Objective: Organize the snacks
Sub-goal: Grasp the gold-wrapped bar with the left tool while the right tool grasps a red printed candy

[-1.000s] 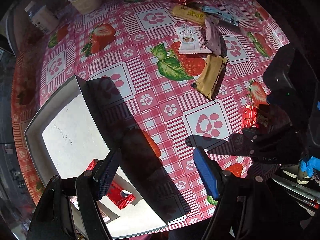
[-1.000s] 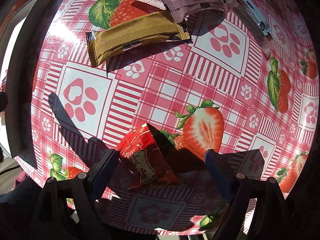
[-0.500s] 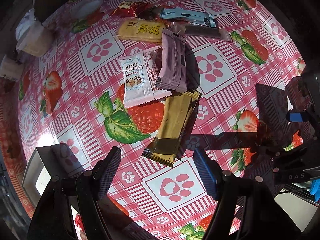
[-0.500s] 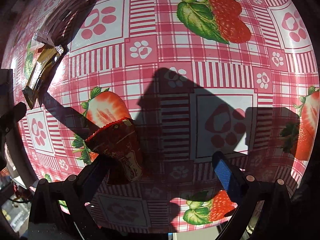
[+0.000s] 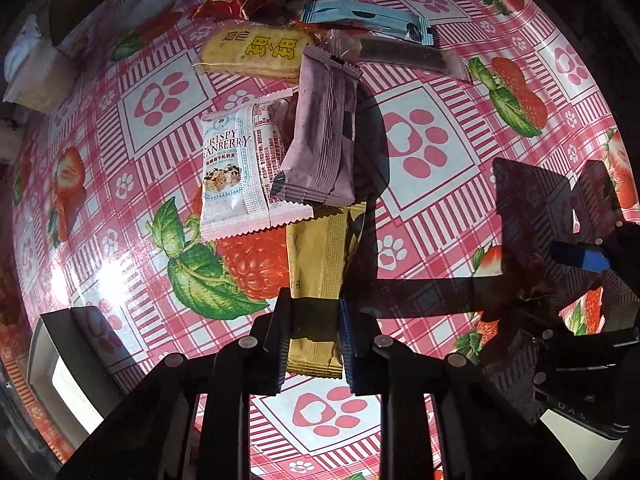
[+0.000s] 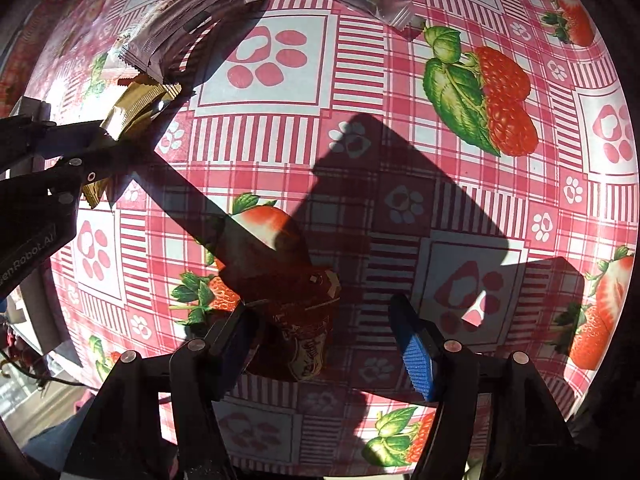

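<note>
My left gripper (image 5: 314, 340) points down at the strawberry tablecloth and is shut on the near end of a gold snack bar (image 5: 316, 264). Beyond the bar lie a white cranberry packet (image 5: 236, 176), a purple packet (image 5: 324, 136), a yellow packet (image 5: 256, 52), a blue packet (image 5: 368, 18) and a red one (image 5: 236, 0). In the right wrist view my right gripper (image 6: 324, 340) straddles a dark red packet (image 6: 304, 320) in shadow. Its jaws are closing; the packet lies against the left finger, and the blue right pad (image 6: 414, 348) stands clear of it.
A grey tray (image 5: 52, 344) with a white floor sits at the lower left of the left wrist view. White containers (image 5: 36, 80) stand at the far left edge. A clear-wrapped dark bar (image 5: 400, 54) lies beside the blue packet. The left gripper's body (image 6: 40, 184) crowds the right view's left side.
My left gripper travelled from above the tray to the snack pile and shut on the gold bar. My right gripper rolled, and its jaws narrowed around the dark red packet.
</note>
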`<state>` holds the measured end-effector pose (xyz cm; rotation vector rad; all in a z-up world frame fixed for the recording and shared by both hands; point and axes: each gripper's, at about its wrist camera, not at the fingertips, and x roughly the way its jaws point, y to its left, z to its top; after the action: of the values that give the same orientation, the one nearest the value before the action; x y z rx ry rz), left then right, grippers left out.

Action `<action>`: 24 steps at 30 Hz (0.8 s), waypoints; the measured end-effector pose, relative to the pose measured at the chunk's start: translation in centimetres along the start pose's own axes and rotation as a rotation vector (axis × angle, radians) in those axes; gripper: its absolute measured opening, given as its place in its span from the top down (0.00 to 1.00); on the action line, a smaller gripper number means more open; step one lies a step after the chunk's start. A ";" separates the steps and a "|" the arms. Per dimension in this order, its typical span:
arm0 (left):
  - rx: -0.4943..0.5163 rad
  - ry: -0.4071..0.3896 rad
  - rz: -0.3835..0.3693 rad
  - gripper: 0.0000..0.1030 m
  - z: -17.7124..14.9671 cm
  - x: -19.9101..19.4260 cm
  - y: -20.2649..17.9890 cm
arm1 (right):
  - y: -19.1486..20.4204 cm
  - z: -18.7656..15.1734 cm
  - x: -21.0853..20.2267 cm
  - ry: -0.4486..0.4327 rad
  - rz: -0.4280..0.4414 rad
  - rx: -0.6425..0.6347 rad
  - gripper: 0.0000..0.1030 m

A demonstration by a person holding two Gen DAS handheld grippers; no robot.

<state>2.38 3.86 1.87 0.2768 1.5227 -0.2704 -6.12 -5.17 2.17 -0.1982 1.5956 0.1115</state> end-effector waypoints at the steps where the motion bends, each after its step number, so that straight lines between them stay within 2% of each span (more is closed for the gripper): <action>1: -0.017 0.002 0.005 0.77 -0.5 0.0 0.3 | 0.1 0.0 -0.1 -0.002 0.000 0.007 0.52; 2: -0.041 0.006 0.003 0.77 -1.3 0.1 0.8 | -0.2 0.4 -0.9 0.000 0.007 0.019 0.59; 5: -0.125 0.031 -0.005 0.77 -4.3 0.3 2.3 | -2.2 0.6 -2.1 0.020 0.089 0.099 0.59; 9: -0.204 0.063 -0.025 0.76 -9.0 0.6 3.4 | -1.6 -0.8 -2.2 0.046 0.208 0.175 0.59; 10: -0.216 0.073 -0.018 0.73 -9.9 0.7 3.6 | -1.3 -1.3 -2.3 0.045 0.233 0.183 0.59; 11: -0.222 0.084 -0.007 0.61 -10.5 0.7 3.8 | -1.1 -1.6 -2.4 0.048 0.244 0.191 0.57; 12: -0.230 0.094 0.003 0.52 -11.2 0.8 4.1 | -1.2 -1.9 -2.5 0.051 0.245 0.201 0.47; 13: -0.239 0.089 0.009 0.36 -11.6 0.6 4.4 | -1.4 -2.1 -2.8 0.048 0.236 0.217 0.37; 14: -0.247 0.074 0.010 0.29 -11.9 0.4 4.7 | -1.7 -2.3 -3.0 0.041 0.224 0.230 0.16; 15: -0.252 0.057 0.008 0.28 -12.4 0.2 5.2 | -2.1 -2.7 -3.3 0.030 0.211 0.246 0.11; 18: -0.244 0.052 -0.003 0.26 -11.8 0.3 7.3 | -3.3 -2.9 -3.8 0.037 0.197 0.295 0.11; 20: -0.225 0.054 -0.007 0.26 -11.0 0.0 7.1 | -3.3 -2.9 -4.0 0.038 0.190 0.293 0.11; 24: -0.159 0.056 0.021 0.26 -9.9 0.6 6.0 | -0.7 -2.9 -4.0 0.052 0.162 0.270 0.11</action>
<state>-4.81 12.86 1.01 0.1754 1.5860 -0.1252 -8.75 -6.16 6.32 0.1395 1.6585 0.0151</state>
